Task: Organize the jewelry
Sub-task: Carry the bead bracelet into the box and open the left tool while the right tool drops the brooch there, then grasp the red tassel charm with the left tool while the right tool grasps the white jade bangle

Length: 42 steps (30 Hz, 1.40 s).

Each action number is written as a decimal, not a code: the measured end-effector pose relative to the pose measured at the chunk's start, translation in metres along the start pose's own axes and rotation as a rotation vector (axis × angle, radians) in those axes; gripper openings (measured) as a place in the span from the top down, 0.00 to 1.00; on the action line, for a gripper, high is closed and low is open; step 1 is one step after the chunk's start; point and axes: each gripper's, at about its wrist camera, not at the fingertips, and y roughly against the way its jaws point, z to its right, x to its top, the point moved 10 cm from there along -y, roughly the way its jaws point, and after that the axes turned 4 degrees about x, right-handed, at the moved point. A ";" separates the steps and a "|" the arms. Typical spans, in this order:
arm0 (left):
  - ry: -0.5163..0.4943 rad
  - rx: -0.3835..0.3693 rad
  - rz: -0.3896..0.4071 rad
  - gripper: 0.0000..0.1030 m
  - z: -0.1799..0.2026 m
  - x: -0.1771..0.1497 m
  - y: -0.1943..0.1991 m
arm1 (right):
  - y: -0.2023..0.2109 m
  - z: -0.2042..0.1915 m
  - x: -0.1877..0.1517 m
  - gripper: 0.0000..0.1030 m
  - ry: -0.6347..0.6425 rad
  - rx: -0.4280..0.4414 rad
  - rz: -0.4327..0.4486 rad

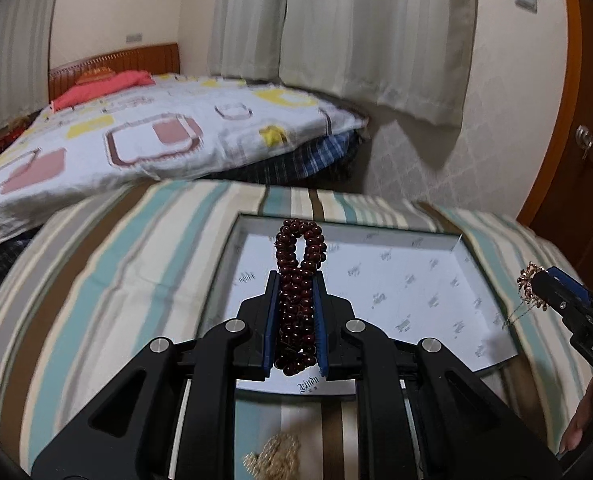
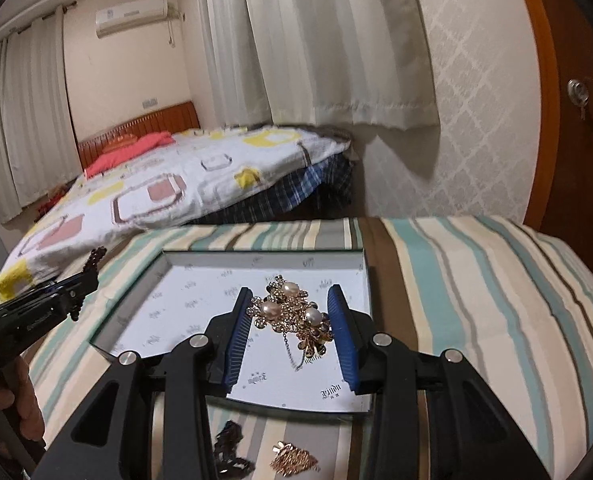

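My left gripper is shut on a dark red bead bracelet, held above the near left part of a shallow white box; its loop sticks out past the fingertips. My right gripper holds a gold and pearl jewelry piece between its blue pads over the same box, with a thin chain hanging down. The jaws stand fairly wide around it. The right gripper also shows in the left wrist view at the box's right edge, and the left gripper in the right wrist view.
The box lies on a striped cloth. On the cloth in front of the box lie a gold piece, a dark piece and a pale beaded piece. A bed stands behind, a wooden door at right.
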 end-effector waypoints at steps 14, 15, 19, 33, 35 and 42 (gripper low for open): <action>-0.035 0.028 -0.201 0.85 -0.004 -0.053 -0.073 | -0.066 0.020 -0.054 0.62 0.000 -0.030 -0.222; -0.037 0.026 -0.216 0.85 -0.003 -0.056 -0.075 | -0.068 0.021 -0.056 0.62 0.000 -0.032 -0.230; -0.017 0.021 -0.248 0.84 -0.006 -0.061 -0.081 | -0.071 0.022 -0.059 0.62 0.006 -0.034 -0.241; -0.011 0.029 -0.230 0.46 -0.005 -0.057 -0.076 | -0.061 0.017 -0.048 0.50 0.002 -0.012 -0.202; -0.014 0.024 -0.217 0.43 -0.003 -0.053 -0.071 | -0.054 0.014 -0.043 0.49 0.002 -0.008 -0.188; -0.028 0.016 -0.141 0.37 0.001 -0.037 -0.034 | -0.016 0.006 -0.032 0.49 0.009 -0.007 -0.122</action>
